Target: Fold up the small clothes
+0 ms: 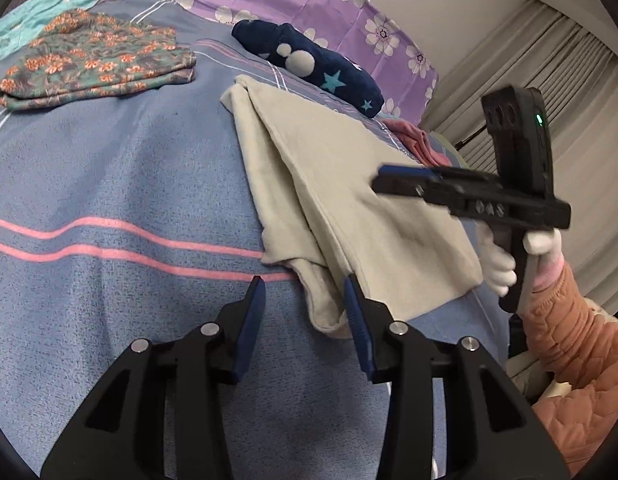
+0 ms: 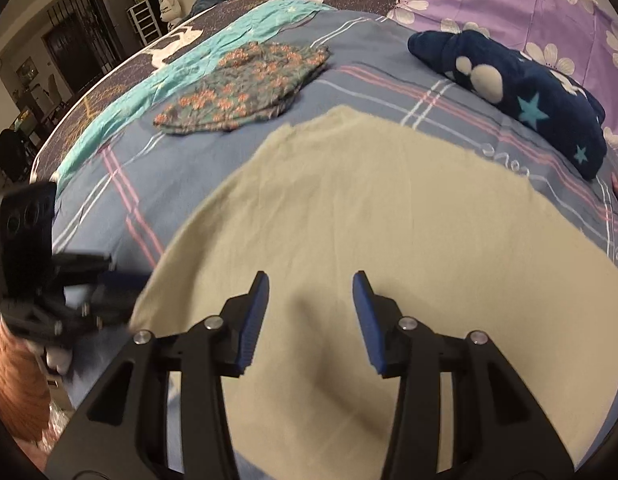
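While unfolded, cream garment (image 2: 369,216) on bedspread (image 1: 109,184).

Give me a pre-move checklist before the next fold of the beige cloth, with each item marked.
1. Left gripper jaws open, nothing clamped: ok.
2. Right gripper jaws open, hovering above the beige cloth, nothing between them: ok.
3. Beige cloth lying flat for folding: not ok; in the left wrist view it is partly folded, with a loose flap bunched at the near edge.
4. Floral garment folded and apart from the beige cloth: ok.
5. Navy star-print item clear of the beige cloth: cannot tell; they lie very close.
6. Pink garment free of the cloth's far edge: cannot tell, mostly hidden.
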`<state>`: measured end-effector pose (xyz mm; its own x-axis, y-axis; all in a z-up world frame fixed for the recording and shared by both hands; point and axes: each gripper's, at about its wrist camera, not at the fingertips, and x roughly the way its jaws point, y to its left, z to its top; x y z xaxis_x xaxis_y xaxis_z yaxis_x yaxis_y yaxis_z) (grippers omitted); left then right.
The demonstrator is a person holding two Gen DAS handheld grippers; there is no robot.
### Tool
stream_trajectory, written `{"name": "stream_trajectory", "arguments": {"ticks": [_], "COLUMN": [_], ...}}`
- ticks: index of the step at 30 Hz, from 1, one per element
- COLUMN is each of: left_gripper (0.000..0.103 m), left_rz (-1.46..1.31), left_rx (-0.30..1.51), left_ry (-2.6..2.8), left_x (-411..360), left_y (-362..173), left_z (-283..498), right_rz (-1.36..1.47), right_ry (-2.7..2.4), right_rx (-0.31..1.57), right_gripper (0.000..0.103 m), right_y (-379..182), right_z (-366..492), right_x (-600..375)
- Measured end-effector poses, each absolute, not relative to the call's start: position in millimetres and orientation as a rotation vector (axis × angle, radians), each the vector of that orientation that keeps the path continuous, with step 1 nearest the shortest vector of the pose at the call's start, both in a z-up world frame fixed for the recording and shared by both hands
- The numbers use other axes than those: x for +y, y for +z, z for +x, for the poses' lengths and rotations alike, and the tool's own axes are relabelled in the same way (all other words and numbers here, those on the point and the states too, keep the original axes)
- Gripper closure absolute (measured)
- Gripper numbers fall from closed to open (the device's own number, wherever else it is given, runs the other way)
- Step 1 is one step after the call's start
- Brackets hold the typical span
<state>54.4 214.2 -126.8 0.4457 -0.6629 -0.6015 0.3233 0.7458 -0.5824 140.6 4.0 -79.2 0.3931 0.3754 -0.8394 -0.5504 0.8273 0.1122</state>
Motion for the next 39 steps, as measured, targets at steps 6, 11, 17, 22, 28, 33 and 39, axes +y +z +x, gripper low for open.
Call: {"name": "stream_trajectory", "arguments": {"ticks": [6, 11, 17, 22, 28, 33, 39], "left_gripper": [0.069, 0.083, 0.102, 0.102, 0.102, 0.103, 0.088], "left_rz": [-0.536, -0.552, -0.522, -0.457, -0.450, -0.472, -0.560], "left_rx": [0.953, 0.973, 0.917, 0.857, 0.941, 0.920, 0.878], "left_ry": [-0.660, -0.627, -0.528, -0.573, -0.466, -0.435, -0.479], "left_x": [221, 218, 208, 199, 208, 228, 240], "left_y": [-135, -138, -124, -98, -123, -126, -112], "left_z": [54, 56, 51, 33, 30, 17, 53], "right_rz": [-0.142, -0.295, -0.381, -0.060, 0.194, 0.236, 0.005], "right_ry": [0.555, 0.429, 0.322, 0.566, 0.546, 0.541, 0.556], "right_rx": [1.022, 1.024, 0.998, 0.937, 1.046, 1.048, 1.028], "right_gripper": [0.052, 0.050, 0.095, 0.099, 0.103, 0.097, 0.070], "right_y": [-79, -99, -115, -93, -114, -96, -86], "right_z": [200, 234, 246, 259, 299, 300, 257], "right_x": [59, 117, 139, 104, 75, 48, 70]}}
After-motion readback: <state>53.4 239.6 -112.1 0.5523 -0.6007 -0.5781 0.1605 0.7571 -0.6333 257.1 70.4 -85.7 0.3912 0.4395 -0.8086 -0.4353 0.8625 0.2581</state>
